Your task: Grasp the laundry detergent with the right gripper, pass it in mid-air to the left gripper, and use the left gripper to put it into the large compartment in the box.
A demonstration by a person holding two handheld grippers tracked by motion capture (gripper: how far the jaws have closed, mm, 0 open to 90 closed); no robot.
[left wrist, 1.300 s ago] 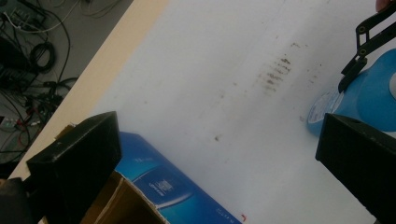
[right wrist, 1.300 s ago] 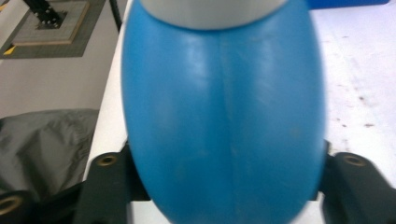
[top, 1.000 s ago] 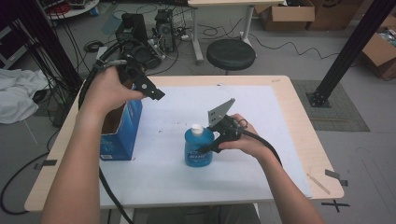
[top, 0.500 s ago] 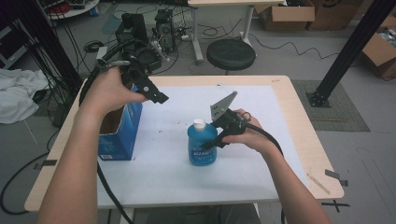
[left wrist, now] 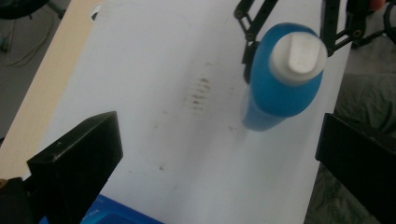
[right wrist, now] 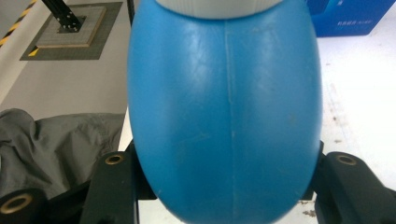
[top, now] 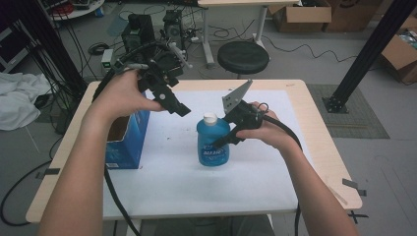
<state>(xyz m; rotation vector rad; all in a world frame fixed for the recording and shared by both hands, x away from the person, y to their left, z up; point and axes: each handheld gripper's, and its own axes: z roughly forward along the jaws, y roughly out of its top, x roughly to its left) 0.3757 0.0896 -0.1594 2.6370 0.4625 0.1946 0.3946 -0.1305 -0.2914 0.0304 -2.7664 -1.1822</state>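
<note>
Steadying the blue bottle with the clamped right claw, I'd drop the wide-open left claw squarely over its white cap.

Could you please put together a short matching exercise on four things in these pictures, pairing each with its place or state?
Things:
1. blue bottle
2. blue box
3. left gripper
4. black stool

Places or states:
A. on the floor beyond the table's far edge
B. open, held in the air above the table
C. upright on the white mat, clasped by the right gripper
D. at the table's left side, its top open

Pairs: 1-C, 2-D, 3-B, 4-A
</note>
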